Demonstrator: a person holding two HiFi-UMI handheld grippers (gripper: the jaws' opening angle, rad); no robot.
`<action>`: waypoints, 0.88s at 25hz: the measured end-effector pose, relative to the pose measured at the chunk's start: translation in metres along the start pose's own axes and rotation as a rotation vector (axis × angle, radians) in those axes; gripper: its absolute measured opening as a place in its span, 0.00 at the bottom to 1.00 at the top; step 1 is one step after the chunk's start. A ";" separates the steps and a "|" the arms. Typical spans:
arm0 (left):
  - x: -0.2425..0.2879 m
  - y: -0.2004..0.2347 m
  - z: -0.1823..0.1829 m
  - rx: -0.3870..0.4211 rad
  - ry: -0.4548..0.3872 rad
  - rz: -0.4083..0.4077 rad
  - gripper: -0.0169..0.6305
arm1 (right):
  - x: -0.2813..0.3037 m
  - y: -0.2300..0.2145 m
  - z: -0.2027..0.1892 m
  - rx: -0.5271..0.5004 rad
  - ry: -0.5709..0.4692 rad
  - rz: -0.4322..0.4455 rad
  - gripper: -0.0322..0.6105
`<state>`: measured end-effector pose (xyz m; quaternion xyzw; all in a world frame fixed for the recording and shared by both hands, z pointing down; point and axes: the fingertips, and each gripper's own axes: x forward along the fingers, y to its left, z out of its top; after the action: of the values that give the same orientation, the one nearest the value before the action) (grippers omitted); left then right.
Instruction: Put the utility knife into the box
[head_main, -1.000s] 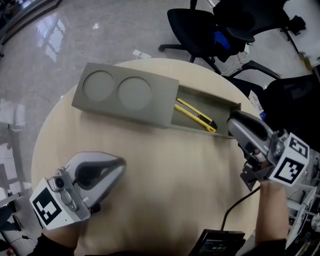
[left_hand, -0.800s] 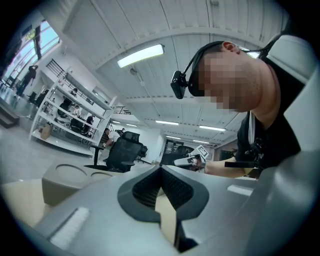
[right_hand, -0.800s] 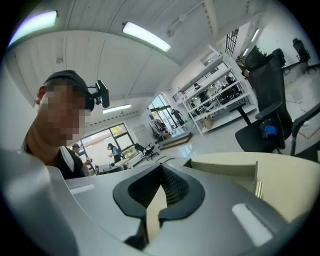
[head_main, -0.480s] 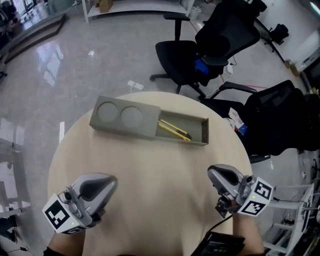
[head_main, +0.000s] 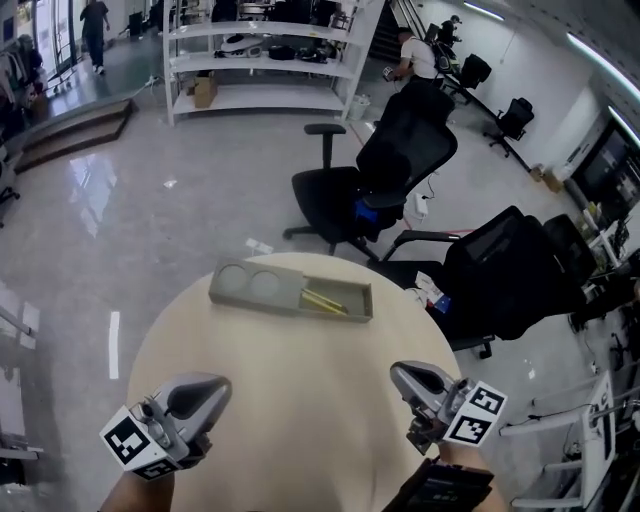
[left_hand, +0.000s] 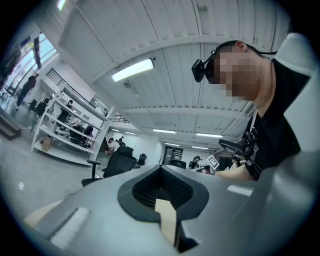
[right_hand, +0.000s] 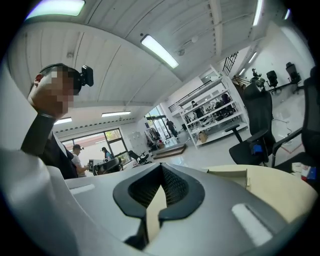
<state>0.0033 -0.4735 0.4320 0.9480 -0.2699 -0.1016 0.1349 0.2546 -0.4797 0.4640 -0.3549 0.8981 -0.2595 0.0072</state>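
- One grey-green rectangular box (head_main: 255, 288) with two round recesses is set on a round beige table (head_main: 300, 400).
- One yellow utility knife (head_main: 323, 301) is seen inside.
- Jaws of left gripper (head_main: 220, 384) and right gripper (head_main: 398, 373) are closed, with nothing gripped.

A grey box (head_main: 262, 285) lies at the far edge of the round table (head_main: 300, 400), a yellow utility knife (head_main: 322, 301) inside its open end. The left gripper (head_main: 222, 386) and right gripper (head_main: 398, 373) hover over the table's near edge.

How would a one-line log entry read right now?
knife: in box | left gripper: shut, empty | right gripper: shut, empty
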 end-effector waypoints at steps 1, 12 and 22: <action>-0.008 -0.011 0.007 -0.007 -0.005 -0.008 0.02 | -0.004 0.014 0.002 -0.004 -0.003 -0.005 0.07; -0.123 -0.088 0.064 0.021 -0.052 -0.037 0.02 | -0.039 0.168 0.003 -0.051 -0.071 -0.036 0.07; -0.214 -0.152 0.105 0.043 -0.033 -0.132 0.02 | -0.074 0.295 -0.010 -0.074 -0.178 -0.090 0.07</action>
<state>-0.1292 -0.2547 0.3111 0.9645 -0.2113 -0.1203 0.1029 0.1208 -0.2467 0.3205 -0.4166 0.8861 -0.1936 0.0620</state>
